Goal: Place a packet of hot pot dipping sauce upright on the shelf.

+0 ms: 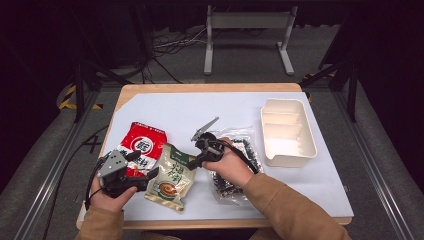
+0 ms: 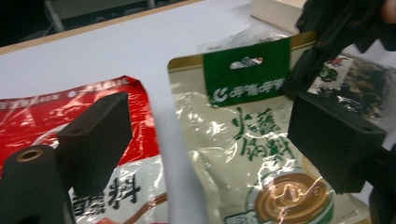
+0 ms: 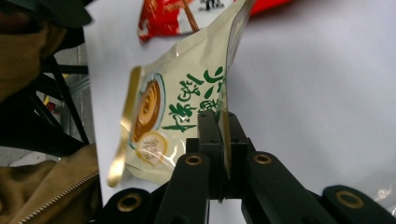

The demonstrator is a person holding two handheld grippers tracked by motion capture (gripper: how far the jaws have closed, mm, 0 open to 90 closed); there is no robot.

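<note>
From above, right claw (image 1: 193,162) is clamped on the top edge of the green-and-cream sauce pouch (image 1: 172,181) mid-worktop, w/ the white divided tray (image 1: 288,131) bare at far right, so I'd say pickup is done, transfer not. Left claw (image 2: 205,135) view: jaws spread apart, holding nothing, over the red pouch (image 2: 56,107) & that sauce pouch. Right claw view: pads pinch the pouch edge, lifting it.

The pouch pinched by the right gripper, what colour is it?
Cream pouch with a green header and green lettering; clearest in the left gripper view.
</note>
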